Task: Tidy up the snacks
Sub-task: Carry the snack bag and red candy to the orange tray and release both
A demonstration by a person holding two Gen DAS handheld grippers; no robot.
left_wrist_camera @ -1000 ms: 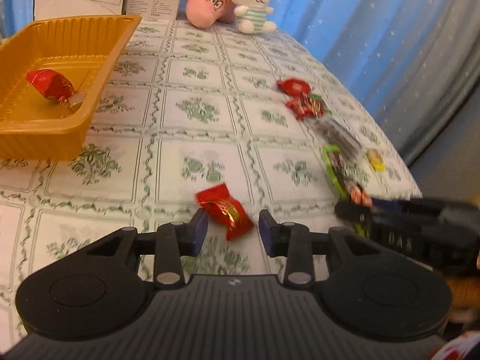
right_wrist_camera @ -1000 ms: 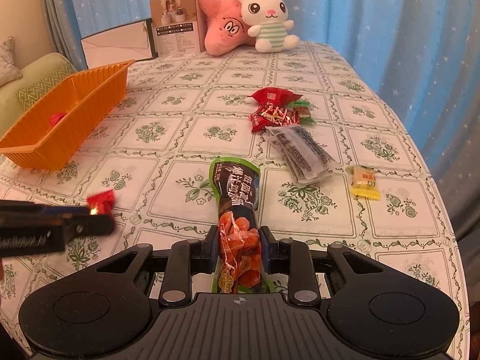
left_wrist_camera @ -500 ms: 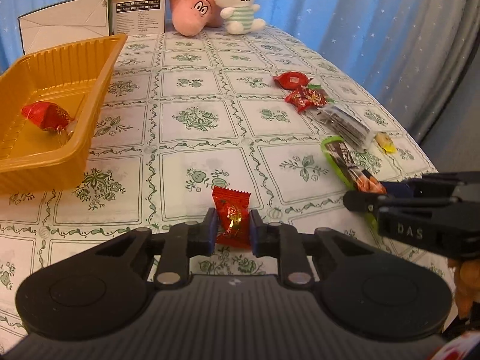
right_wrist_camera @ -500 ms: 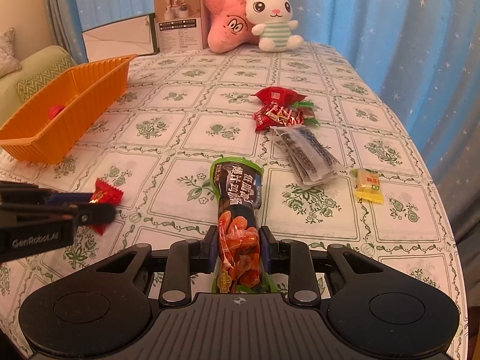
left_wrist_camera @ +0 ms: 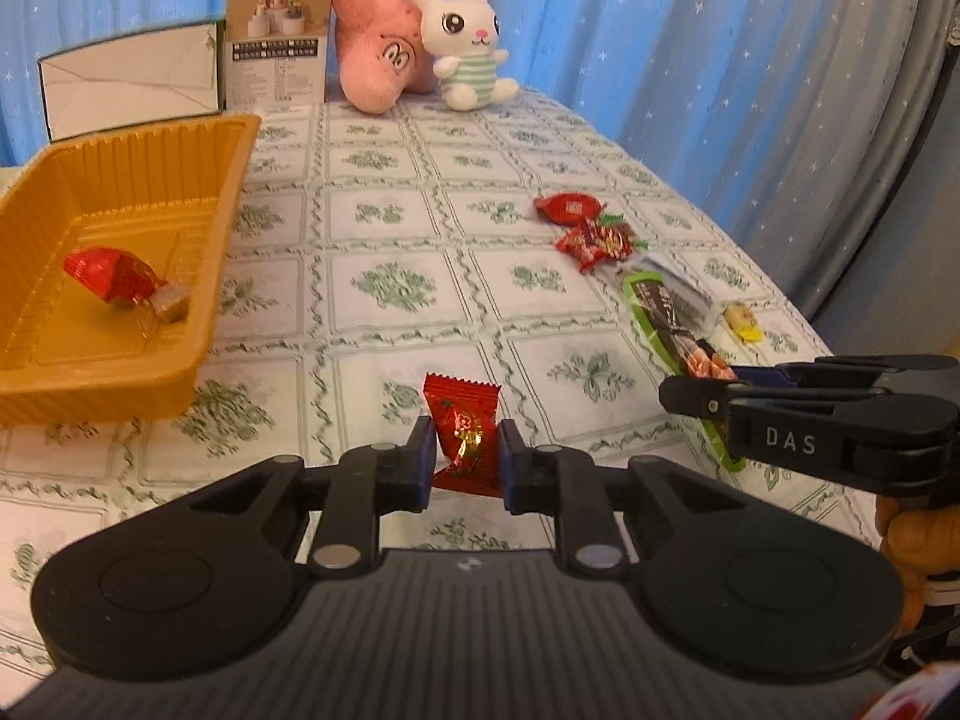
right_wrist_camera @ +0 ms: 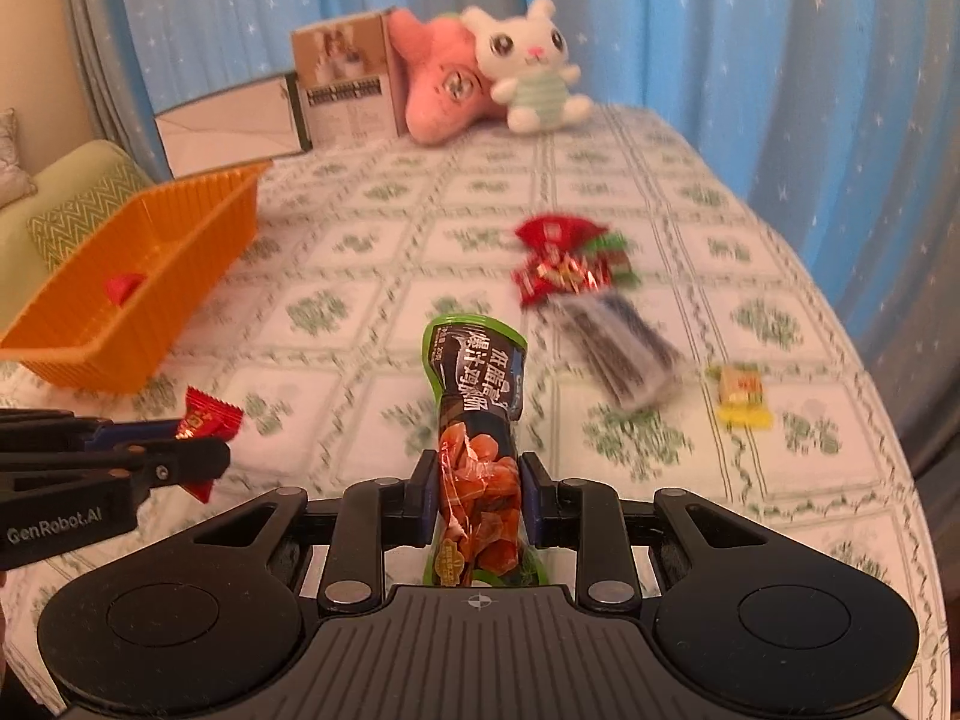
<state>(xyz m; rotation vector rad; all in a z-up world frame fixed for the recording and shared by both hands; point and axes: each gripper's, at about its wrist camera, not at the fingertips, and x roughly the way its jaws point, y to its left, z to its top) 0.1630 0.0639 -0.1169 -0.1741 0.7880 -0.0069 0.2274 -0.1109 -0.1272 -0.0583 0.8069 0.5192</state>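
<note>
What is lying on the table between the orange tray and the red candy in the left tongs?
Nothing: in the left wrist view only bare tablecloth lies between the orange tray and the red candy clamped in the left tongs.

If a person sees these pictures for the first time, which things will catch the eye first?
Probably the two held snacks: the left tongs pinch a small red candy packet, and the right tongs grip a long green-edged snack pouch. Next, the orange tray at the left with one red wrapped candy inside, and the pink and white plush toys at the table's far end.
</note>
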